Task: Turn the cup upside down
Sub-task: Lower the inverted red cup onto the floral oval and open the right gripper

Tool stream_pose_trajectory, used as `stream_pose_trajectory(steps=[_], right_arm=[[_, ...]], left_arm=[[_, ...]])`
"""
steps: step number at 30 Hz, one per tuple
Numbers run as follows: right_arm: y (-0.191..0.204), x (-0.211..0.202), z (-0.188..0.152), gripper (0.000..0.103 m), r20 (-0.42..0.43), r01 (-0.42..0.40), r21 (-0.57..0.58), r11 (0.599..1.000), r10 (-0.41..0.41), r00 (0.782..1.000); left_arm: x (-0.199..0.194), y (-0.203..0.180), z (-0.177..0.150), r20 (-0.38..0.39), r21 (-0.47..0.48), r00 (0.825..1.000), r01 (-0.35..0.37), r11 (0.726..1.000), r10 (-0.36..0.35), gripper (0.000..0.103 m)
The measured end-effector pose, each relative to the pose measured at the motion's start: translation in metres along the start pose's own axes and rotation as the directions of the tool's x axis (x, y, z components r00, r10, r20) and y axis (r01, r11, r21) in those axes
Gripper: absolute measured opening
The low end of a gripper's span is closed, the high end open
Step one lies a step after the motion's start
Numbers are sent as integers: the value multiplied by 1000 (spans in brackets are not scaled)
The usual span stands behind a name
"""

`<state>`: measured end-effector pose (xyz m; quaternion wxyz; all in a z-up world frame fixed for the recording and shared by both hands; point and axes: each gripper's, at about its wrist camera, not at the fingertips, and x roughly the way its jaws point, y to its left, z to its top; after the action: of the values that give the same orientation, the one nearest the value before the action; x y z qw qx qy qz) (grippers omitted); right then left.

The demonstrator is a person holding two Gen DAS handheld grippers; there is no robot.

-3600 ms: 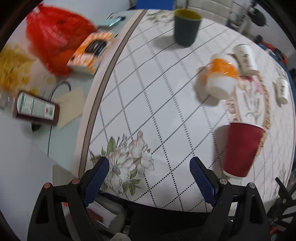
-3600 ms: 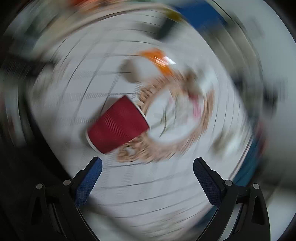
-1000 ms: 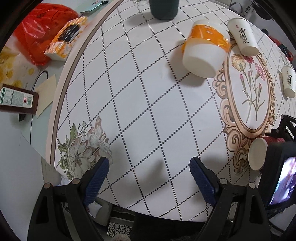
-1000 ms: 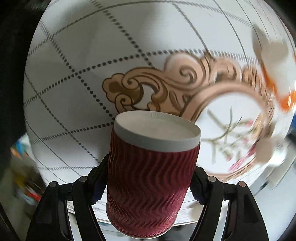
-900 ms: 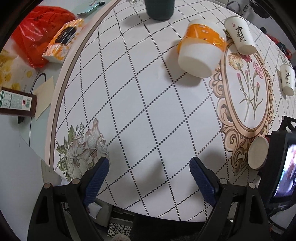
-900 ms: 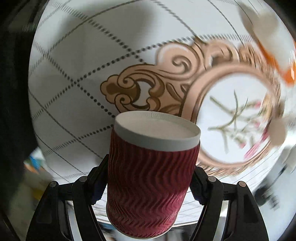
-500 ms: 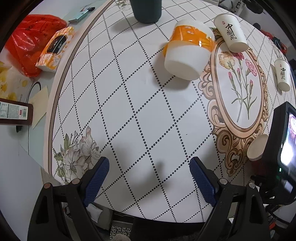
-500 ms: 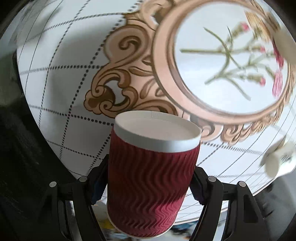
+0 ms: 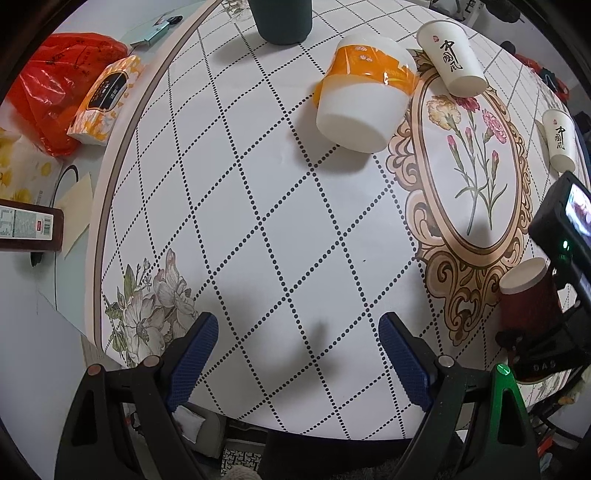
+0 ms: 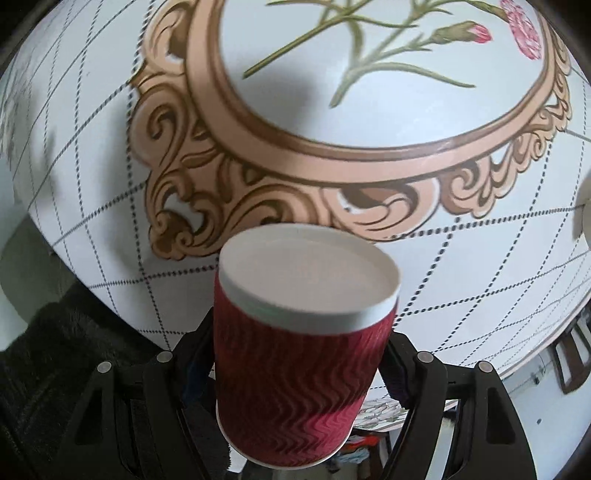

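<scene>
Gripping the red cup (image 10: 299, 373) between my right gripper (image 10: 299, 373) fingers, I have it clamped by its ribbed wall, one finger (image 10: 195, 362) on its left side and the other on its right. Its white flat base points far, away from the camera and toward the table (image 10: 110, 240), with the wider mouth end nearest me, so it lies along my fingers, lifted off the cloth. Beyond the base sits the table's ornate tan oval frame (image 10: 295, 147) with painted flowers inside.

From the left wrist view, that same cup (image 9: 528, 299) shows at the right edge, just over the near scrollwork of the frame, with my right gripper behind it. My left gripper (image 9: 299, 354) hangs spread wide with nothing between its blue pads (image 9: 192, 354), above the near edge of the chequered cloth. Farther off, an orange-and-white cup (image 9: 362, 99) stands base-up, a white printed cup (image 9: 452, 55) beside it, a second white cup (image 9: 559, 138) at the far right, and a dark green cup (image 9: 284, 18) at the far edge.
</scene>
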<state>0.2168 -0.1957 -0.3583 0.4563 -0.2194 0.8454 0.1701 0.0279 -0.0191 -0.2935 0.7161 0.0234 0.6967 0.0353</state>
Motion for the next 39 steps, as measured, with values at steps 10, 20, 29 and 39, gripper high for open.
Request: stream_pose_trajectory(steps=[10, 20, 29, 39], right_arm=[[-16, -41, 41, 72, 58, -11, 55, 998, 8, 998], [-55, -130, 8, 72, 409, -85, 153, 985, 15, 912], [-74, -171, -51, 72, 857, -218, 251, 943, -113, 502], [-24, -98, -59, 73, 905, -215, 308, 927, -216, 365]], left_arm=[[4, 1, -4, -9, 10, 1000, -4, 1000, 5, 89], [10, -7, -1, -49, 21, 997, 55, 998, -54, 89], [24, -12, 13, -85, 8, 993, 86, 996, -85, 89], [21, -34, 29, -75, 57, 995, 68, 996, -64, 89]])
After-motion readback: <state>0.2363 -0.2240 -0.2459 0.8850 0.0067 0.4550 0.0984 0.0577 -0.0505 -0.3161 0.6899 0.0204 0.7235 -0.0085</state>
